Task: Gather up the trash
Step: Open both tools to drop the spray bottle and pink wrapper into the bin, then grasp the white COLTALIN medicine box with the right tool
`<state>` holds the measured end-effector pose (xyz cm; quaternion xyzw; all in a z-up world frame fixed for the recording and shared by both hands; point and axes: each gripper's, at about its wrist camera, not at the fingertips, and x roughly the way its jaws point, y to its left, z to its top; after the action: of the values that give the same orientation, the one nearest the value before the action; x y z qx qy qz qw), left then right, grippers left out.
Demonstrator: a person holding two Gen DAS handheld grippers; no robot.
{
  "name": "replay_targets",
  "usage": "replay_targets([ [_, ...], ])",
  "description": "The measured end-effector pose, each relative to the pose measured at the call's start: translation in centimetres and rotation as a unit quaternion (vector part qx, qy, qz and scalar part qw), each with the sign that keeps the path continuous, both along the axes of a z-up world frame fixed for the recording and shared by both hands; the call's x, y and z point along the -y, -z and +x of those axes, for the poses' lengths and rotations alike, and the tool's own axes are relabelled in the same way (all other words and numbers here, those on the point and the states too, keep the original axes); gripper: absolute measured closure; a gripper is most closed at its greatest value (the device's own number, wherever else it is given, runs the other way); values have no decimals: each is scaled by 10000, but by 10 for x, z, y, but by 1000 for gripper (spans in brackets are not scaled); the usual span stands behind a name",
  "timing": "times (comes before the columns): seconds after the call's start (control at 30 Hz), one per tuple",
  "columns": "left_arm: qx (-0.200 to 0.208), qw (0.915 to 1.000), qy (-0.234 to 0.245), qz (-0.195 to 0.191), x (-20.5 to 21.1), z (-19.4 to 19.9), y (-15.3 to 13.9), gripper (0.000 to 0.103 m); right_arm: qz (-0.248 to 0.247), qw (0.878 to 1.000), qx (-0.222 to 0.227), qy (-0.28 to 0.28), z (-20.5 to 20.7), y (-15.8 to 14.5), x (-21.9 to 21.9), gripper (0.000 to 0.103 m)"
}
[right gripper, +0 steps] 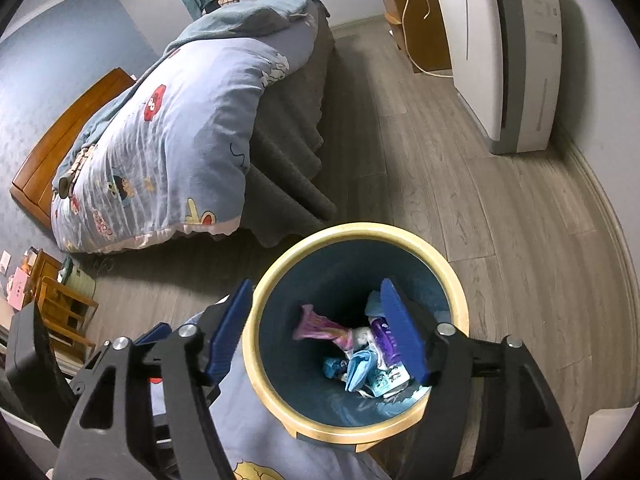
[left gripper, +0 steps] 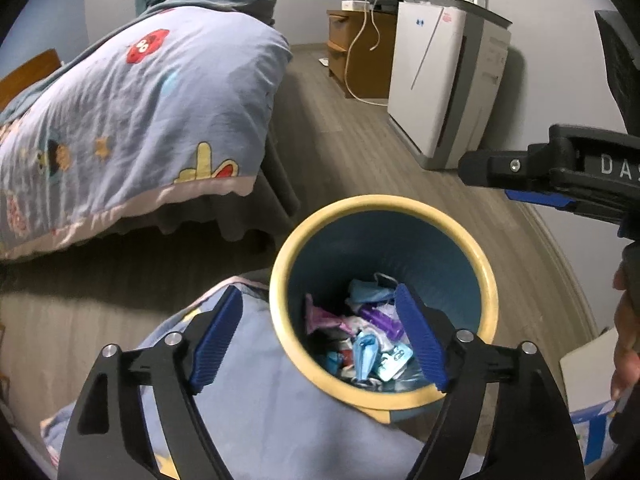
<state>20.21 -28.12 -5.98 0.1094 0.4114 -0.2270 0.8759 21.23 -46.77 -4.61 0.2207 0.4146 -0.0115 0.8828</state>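
Lower centre of the left wrist view: round bin with a cream-yellow rim and blue inside (left gripper: 280, 292), standing on grey wood-plank floor (left gripper: 352, 128). Crumpled wrappers and paper scraps, purple, pale blue and white (left gripper: 360, 340), lie at its bottom. Left gripper (left gripper: 320, 340) has its blue-padded fingers (left gripper: 218, 340) spread wide, nothing between them; one finger sits over the blue quilt (left gripper: 260, 408) at lower left, the other over the bin mouth. Right edge of frame: part of the right gripper's black body and a hand (left gripper: 626, 340).

Lower centre of the right wrist view: same bin (right gripper: 260, 300), same wrappers (right gripper: 360, 356) inside. Right gripper (right gripper: 316, 328) fingers (right gripper: 228, 332) wide apart and empty, straddling the bin's near-left rim. Upper left: bed under a cartoon-print quilt (right gripper: 172, 140). Upper right: white air purifier (right gripper: 492, 52) against the wall.

Judgement: both loads look already dropped in. No loose trash shows on the visible floor; whether more remains elsewhere cannot be told.
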Motion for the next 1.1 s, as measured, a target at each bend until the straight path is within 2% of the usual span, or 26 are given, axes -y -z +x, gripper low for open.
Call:
replay_targets([
  [0.07,13,10000,-44,12,-3,-4,-1,15,-12,10000,34,17,-3,-3,0,25],
  [0.33,53,9996,-260,6,-27,-37,-18,12,-127,9998,140,52,-17,-16,-2,9],
  [0.57,54,9978,-652,-107,-80,-89,-40,10,-324,9990,284,-82,-33,-29,-20,6],
  [0.77,76,9931,-1155,161,-138,-143,-44,10,-455,9960,344,-692,-59,-29,-64,6],
  [0.93,93,9880,-1516,282,-185,-185,-48,10,-238,9937,266,-1060,-79,-23,-103,6],
  [1.03,67,9841,-1752,300,-212,-205,-47,10,-328,9877,178,-1517,-96,-17,-136,6],
  [1.1,20,9794,-1995,300,-234,-220,-42,10,-568,9800,166,-1902,-109,-16,-161,6],
])
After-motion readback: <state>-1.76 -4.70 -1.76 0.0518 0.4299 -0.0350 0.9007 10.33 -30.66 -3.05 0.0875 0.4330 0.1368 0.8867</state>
